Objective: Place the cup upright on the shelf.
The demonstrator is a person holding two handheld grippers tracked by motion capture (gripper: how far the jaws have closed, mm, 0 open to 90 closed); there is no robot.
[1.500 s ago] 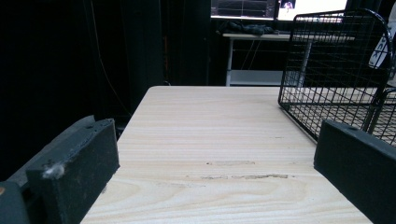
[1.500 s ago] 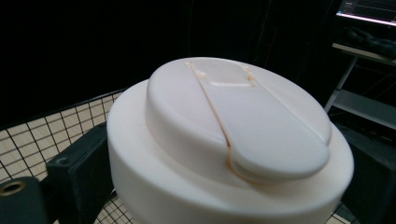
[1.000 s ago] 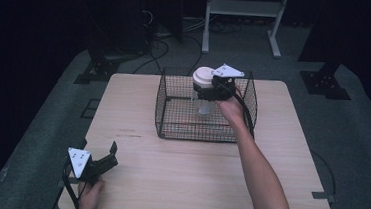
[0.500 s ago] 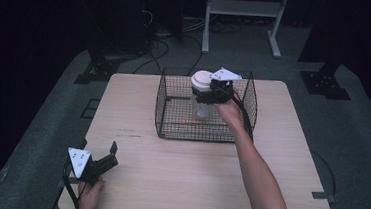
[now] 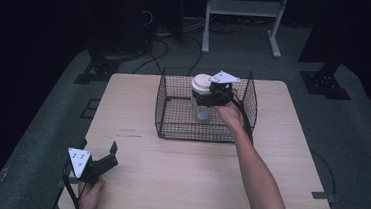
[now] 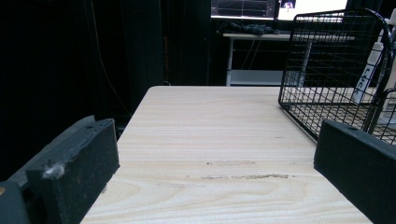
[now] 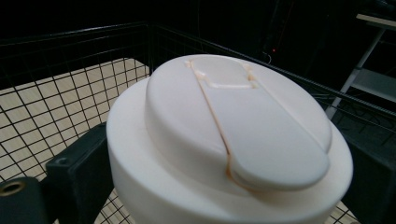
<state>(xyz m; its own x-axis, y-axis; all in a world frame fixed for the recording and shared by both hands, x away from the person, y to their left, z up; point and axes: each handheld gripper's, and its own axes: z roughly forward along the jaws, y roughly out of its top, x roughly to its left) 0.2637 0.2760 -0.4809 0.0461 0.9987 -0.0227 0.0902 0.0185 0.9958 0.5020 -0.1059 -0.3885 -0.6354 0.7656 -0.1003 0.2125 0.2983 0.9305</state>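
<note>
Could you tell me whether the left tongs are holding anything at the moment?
No, the left tongs stand open over the bare table, with nothing between the jaws.

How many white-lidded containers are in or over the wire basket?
1: the white-lidded container, clamped in the right gripper over the wire basket. Nothing else visible inside.

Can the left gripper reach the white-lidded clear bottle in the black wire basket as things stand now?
Probably not without a long reach. The left gripper sits open at the near left corner of the wooden table, far from the black wire basket, and the right gripper is shut on the white-lidded clear bottle.
</note>
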